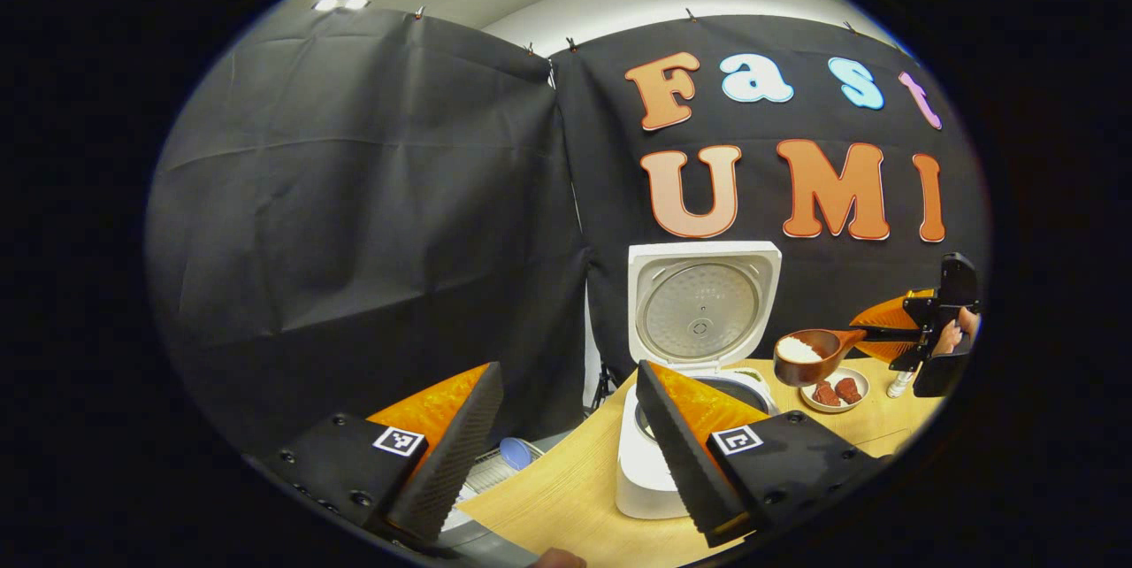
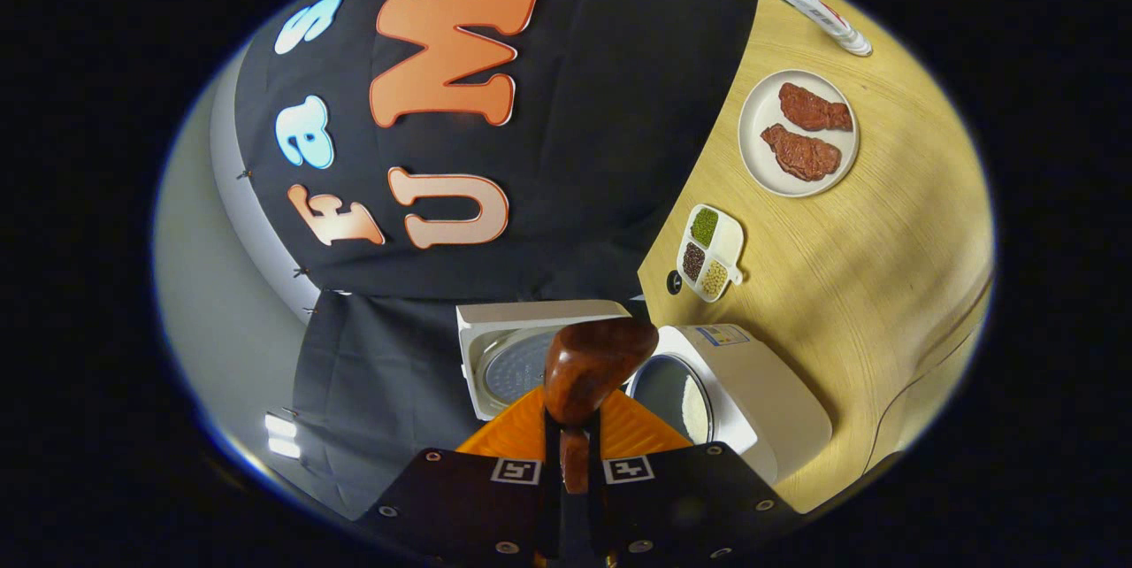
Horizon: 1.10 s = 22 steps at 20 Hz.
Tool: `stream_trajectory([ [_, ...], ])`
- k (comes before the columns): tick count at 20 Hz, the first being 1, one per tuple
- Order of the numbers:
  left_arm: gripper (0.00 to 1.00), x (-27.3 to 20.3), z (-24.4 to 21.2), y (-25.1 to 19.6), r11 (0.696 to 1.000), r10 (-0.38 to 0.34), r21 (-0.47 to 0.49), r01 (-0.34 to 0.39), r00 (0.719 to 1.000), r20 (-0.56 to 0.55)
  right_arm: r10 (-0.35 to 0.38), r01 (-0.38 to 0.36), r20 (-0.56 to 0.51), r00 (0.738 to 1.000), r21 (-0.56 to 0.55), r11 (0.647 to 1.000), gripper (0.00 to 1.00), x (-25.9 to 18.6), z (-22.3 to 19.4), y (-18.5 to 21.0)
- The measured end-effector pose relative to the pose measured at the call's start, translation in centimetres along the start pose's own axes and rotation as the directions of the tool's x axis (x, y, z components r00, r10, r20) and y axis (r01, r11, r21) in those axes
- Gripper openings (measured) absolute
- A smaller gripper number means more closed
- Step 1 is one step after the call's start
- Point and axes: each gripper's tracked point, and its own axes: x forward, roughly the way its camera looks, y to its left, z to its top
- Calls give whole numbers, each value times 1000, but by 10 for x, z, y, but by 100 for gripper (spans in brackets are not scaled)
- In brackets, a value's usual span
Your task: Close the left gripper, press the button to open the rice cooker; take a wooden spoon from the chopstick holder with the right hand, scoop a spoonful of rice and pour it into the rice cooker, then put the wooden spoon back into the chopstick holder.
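Observation:
The white rice cooker [image 1: 659, 471] stands on the wooden table with its lid [image 1: 703, 307] up. My left gripper [image 1: 566, 453] hovers open in front of it, nothing between its fingers. To the right, my right gripper [image 1: 893, 333] is shut on the handle of a wooden spoon [image 1: 809, 354] heaped with white rice, held level beside the cooker. In the right gripper view, tilted sideways, the spoon [image 2: 591, 369] sticks out from the right gripper [image 2: 573, 444], with the cooker's open pot [image 2: 672, 393] just beyond its bowl. A little rice lies inside the pot.
A white plate with two pieces of red meat [image 2: 800, 133] and a small divided dish of beans [image 2: 709, 251] sit on the table [image 2: 875, 285] behind the cooker. A white bottle [image 2: 800, 3] lies farther off. A hand [image 1: 955, 333] holds the right gripper.

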Motion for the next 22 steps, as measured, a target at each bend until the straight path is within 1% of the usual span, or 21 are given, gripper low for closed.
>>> stream_trajectory([
  [2, 100, 1, -2, 2, 1000, 13, -3, -13, 1000, -10, -18, 18, -8, 1000, -41, 999, 11, 12, -4, 0],
  [4, 100, 3, -6, 7, 999, 32, -9, -32, 999, -21, -51, 50, -3, 999, -108, 993, 11, 25, -8, -1],
  [7, 100, 2, -16, 25, 999, 39, -18, -40, 999, -36, -97, 98, 15, 995, -236, 967, 11, 44, -13, -1],
  [9, 100, 3, -21, 31, 999, 43, -10, -43, 998, -44, -111, 116, 34, 993, -319, 941, 11, 57, -17, 4],
  [11, 100, 6, -23, 36, 999, 44, -7, -44, 998, -51, -126, 140, 61, 990, -414, 899, 12, 67, -19, 10],
  [13, 100, 9, -25, 41, 999, 46, -9, -47, 997, -60, -134, 160, 88, 987, -504, 848, 11, 76, -21, 16],
  [19, 100, 15, -32, 53, 999, 44, -10, -45, 996, -77, -140, 209, 157, 978, -655, 726, 11, 88, -21, 30],
  [20, 100, 16, -32, 55, 999, 42, -12, -43, 996, -79, -137, 215, 167, 976, -681, 700, 11, 89, -20, 32],
  [22, 100, 19, -33, 55, 999, 38, -16, -39, 996, -84, -128, 226, 188, 974, -739, 635, 11, 88, -21, 37],
])
